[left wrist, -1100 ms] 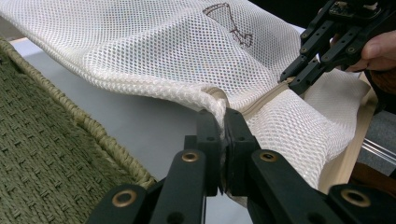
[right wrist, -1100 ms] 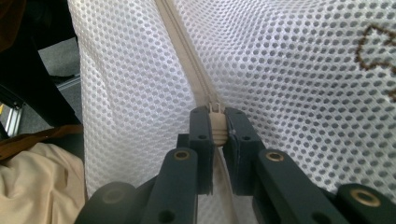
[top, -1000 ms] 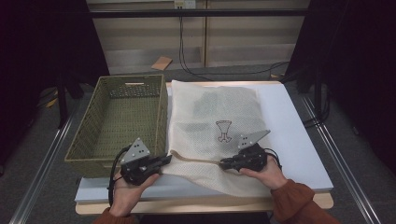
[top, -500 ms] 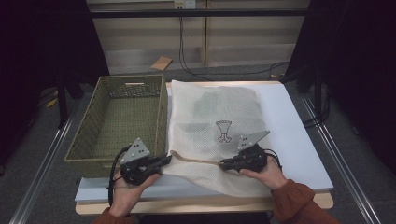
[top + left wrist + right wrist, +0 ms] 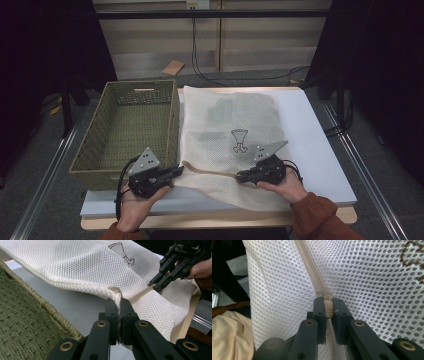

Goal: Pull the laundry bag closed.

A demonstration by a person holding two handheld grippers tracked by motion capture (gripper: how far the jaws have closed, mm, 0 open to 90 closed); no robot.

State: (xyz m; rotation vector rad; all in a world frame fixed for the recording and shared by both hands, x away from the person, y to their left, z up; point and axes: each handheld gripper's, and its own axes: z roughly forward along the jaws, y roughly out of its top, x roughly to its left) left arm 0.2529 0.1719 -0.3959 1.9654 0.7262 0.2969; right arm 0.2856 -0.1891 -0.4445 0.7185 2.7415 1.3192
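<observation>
The left tool [image 5: 119, 305] pinches the mesh laundry bag's [image 5: 235, 117] corner hem just beside the green woven basket [image 5: 127, 132]. The right tool [image 5: 327, 305] clamps the zipper pull [image 5: 327, 307] farther from the basket, along the bag's near edge.

You are working in a lab-like recording space: black curtains [image 5: 45, 50] close in both sides of your desk [image 5: 310, 125], metal rails [image 5: 360, 165] run along the floor beside it, and loose cables [image 5: 200, 65] hang down the plain panelled wall [image 5: 260, 45] behind.
</observation>
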